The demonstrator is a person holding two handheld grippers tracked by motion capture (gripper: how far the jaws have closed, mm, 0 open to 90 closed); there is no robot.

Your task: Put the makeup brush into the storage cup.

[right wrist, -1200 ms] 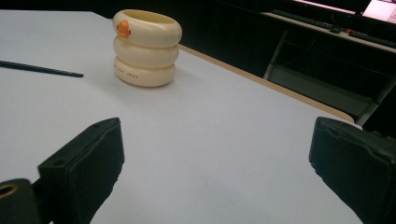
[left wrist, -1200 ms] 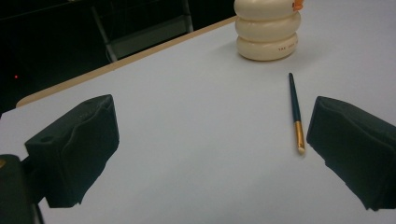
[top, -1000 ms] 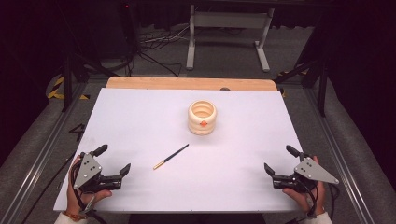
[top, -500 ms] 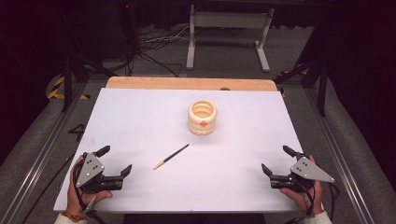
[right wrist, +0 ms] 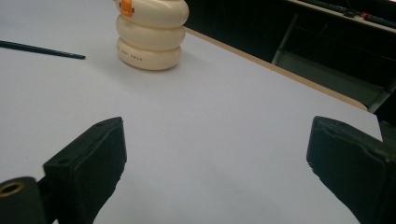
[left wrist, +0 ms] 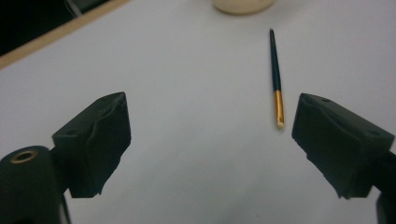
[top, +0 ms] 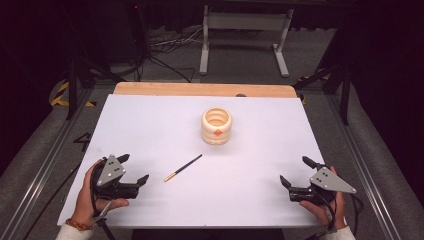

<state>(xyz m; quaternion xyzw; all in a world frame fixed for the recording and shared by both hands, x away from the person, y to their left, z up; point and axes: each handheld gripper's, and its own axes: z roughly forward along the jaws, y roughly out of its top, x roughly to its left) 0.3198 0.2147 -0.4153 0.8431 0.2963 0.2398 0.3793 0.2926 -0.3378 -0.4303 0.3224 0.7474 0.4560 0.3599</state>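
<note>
While the right gripper sits where it was a second ago, at the near right corner of the table, the left gripper has edged forward toward the brush, and its jaws have just been closing a little. Nothing is between them: in the left gripper view they stand wide apart over bare table, with the brush lying just ahead of the right-hand jaw and off the centre line.

Judgement: this is the start of a reach for the brush. The narrowing looks like a pre-set for a thin handle, not a grip.

Brush position: flat on the table, gold ferrule end toward the left gripper, dark handle pointing up toward the cream pot, well apart from it.

Pose, left: hand near the left front edge, gripper held low and roughly level, jaws aimed toward the table centre.

Pose, right: low and level, jaws wide open and empty, aimed inward; in the right gripper view the pot stands well ahead
</note>
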